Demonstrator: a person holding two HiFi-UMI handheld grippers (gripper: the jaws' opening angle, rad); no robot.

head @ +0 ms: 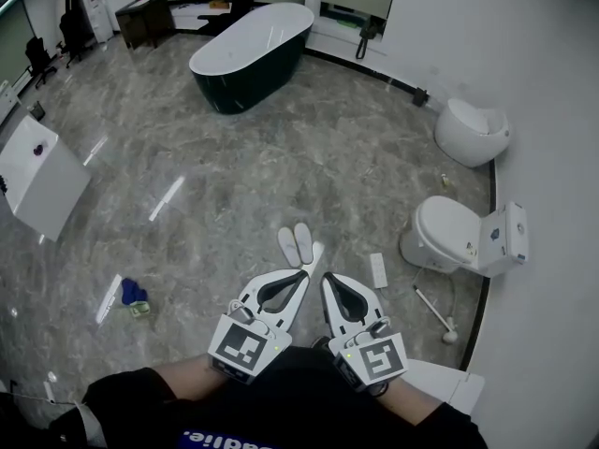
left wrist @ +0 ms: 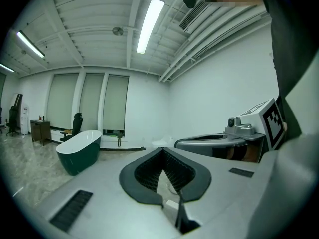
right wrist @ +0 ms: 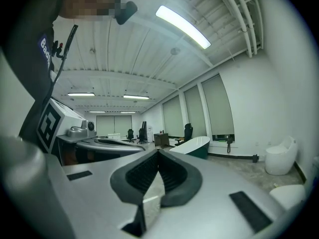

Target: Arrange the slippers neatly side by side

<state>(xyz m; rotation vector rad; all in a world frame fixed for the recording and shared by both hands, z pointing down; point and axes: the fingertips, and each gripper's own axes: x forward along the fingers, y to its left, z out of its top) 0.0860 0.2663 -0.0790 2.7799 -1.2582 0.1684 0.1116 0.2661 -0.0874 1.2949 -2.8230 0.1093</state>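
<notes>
A pair of flat white slippers [head: 295,243] lies side by side on the grey marble floor [head: 234,185], just beyond the grippers. The left gripper [head: 304,274] and right gripper [head: 329,279] are both closed and empty.

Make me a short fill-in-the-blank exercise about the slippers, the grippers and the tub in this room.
1. The two white slippers lie ___ each other on the grey floor.
2. The left gripper and right gripper both have their fingers ___, with nothing between them.
3. The bathtub is dark green outside and ___ inside.
Missing words: beside; shut; white.
</notes>
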